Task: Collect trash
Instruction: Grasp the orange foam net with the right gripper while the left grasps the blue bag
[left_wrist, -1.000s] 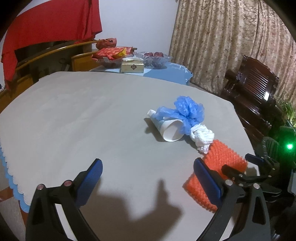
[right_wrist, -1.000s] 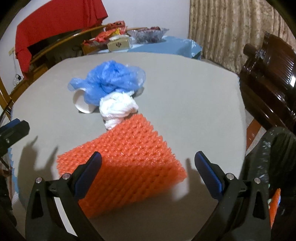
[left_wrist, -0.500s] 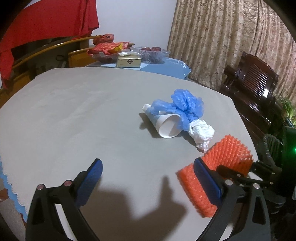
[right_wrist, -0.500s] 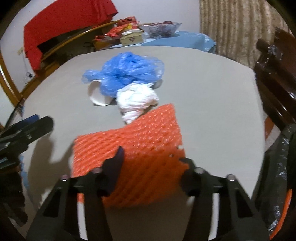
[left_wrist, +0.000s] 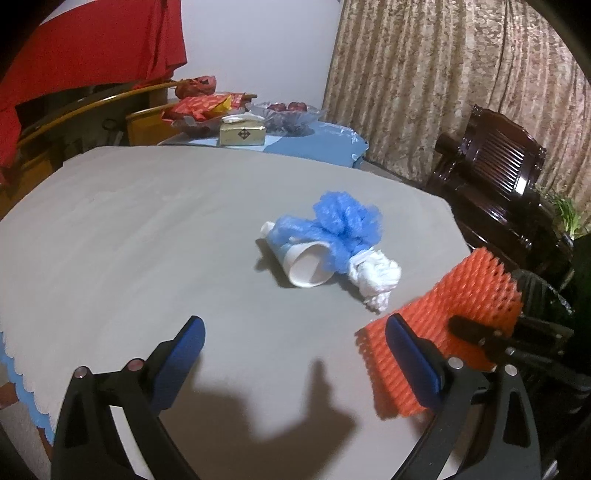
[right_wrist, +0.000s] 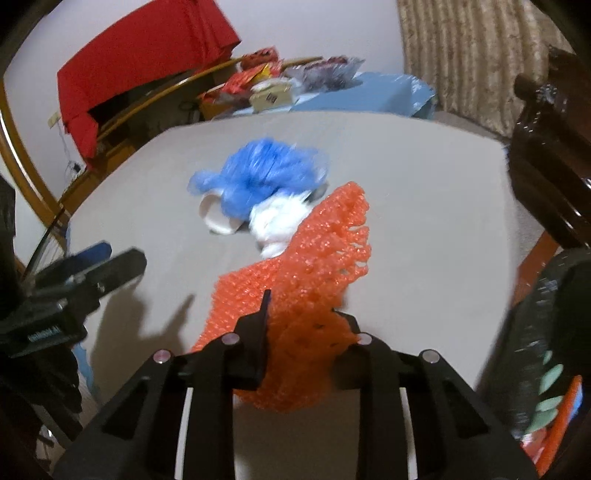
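Note:
An orange foam net (right_wrist: 306, 280) hangs bunched between the jaws of my right gripper (right_wrist: 304, 314), which are closing and press on it; its far edge is lifted off the grey table (left_wrist: 129, 221). In the left wrist view the orange foam net (left_wrist: 461, 314) is raised at the right, with the right gripper (left_wrist: 480, 332) on it. Behind it lie a blue plastic bag (left_wrist: 343, 225), a tipped white paper cup (left_wrist: 306, 262) and a white crumpled wad (left_wrist: 376, 277). My left gripper (left_wrist: 295, 332) stands open over bare table, with nothing between its fingers.
A black trash bag (right_wrist: 546, 332) hangs off the table's right edge. A dark wooden chair (left_wrist: 495, 177) stands at the right before a curtain. Behind the table, a blue-covered side table holds a yellow box (left_wrist: 242, 133), snack packets and a bowl.
My right gripper has gone from wide open around the orange net to shut on it, and has lifted it up from the table. The left gripper has stayed put.

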